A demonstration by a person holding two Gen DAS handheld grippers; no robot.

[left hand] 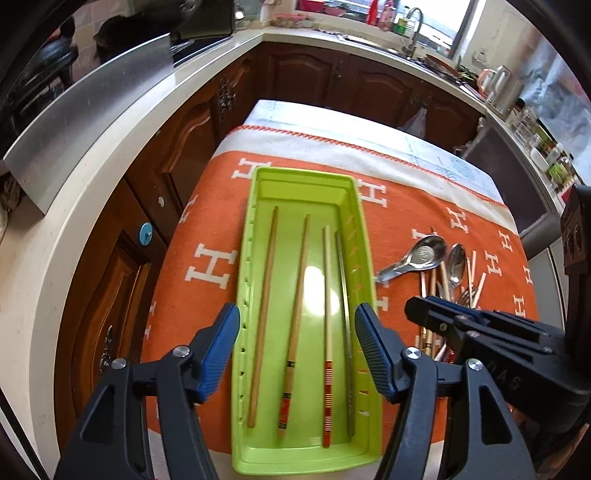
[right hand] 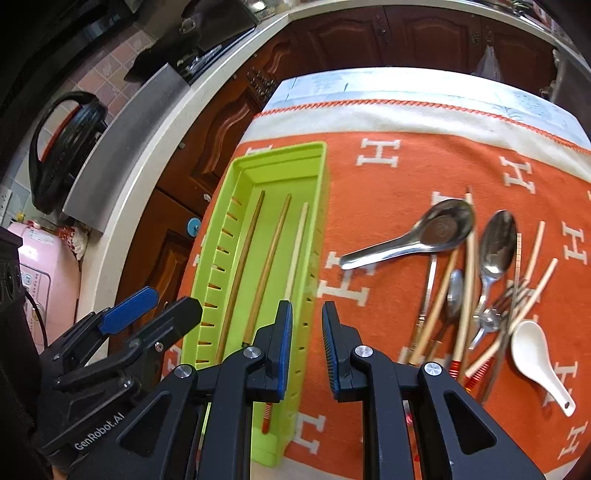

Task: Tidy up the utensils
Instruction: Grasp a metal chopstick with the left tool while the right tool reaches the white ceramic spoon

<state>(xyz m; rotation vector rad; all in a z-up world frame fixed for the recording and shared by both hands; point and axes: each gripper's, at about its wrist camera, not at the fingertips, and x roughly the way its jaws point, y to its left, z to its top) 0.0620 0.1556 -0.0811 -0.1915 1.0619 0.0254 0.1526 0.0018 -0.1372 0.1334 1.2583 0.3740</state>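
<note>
A lime green tray (left hand: 258,177) (right hand: 317,147) lies on an orange cloth. Several chopsticks (left hand: 297,314) (right hand: 269,266) lie lengthwise in it, with a metal one (left hand: 343,295) by its right wall. My left gripper (left hand: 297,354) is open and empty, hovering over the tray's near half. My right gripper (right hand: 306,350) is open a little and empty, above the tray's right wall; it also shows in the left wrist view (left hand: 480,332). A pile of utensils (right hand: 480,295) lies right of the tray: a big metal spoon (right hand: 417,236) (left hand: 417,256), a smaller spoon (right hand: 496,247), forks, chopsticks, a white ceramic spoon (right hand: 535,354).
The orange cloth (left hand: 207,266) (right hand: 388,177) covers a small table. A white counter (left hand: 110,177) with dark wood cabinets (left hand: 177,147) curves along the left and back. A sink with a tap (left hand: 413,26) is at the back. A pink appliance (right hand: 40,266) stands at left.
</note>
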